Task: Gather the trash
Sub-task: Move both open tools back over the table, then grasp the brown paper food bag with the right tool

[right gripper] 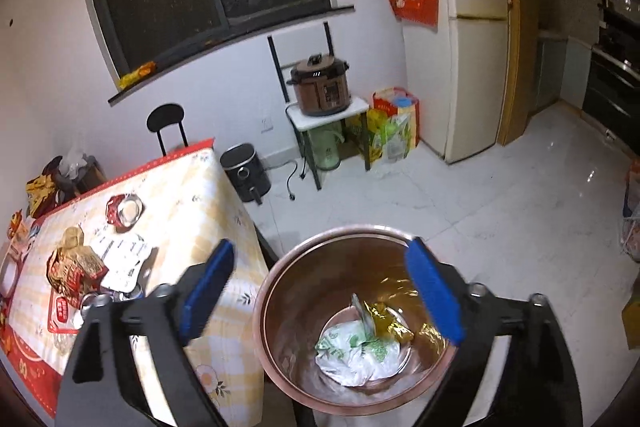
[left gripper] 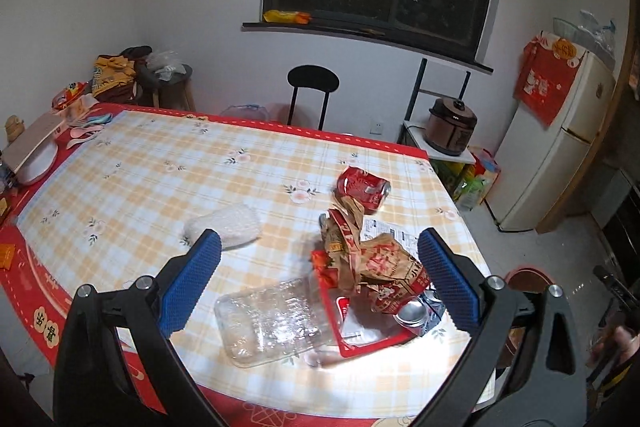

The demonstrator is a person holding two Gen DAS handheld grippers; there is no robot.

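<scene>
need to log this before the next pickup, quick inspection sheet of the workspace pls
surface: table under a checked floral cloth with red border.
job's things: crumpled paper bag, crushed red can, clear plastic tray, silver can, white wad, all on the table; bin on the floor beside it holds a white wrapper and a yellow wrapper.
clutter: bowl and boxes at the far left edge.
grippers: left hand-held gripper open over the trash; right hand-held gripper open above the bin, empty.
cables: air fryer cord on the floor.
surroundings: fridge, pressure cooker, chair.
</scene>
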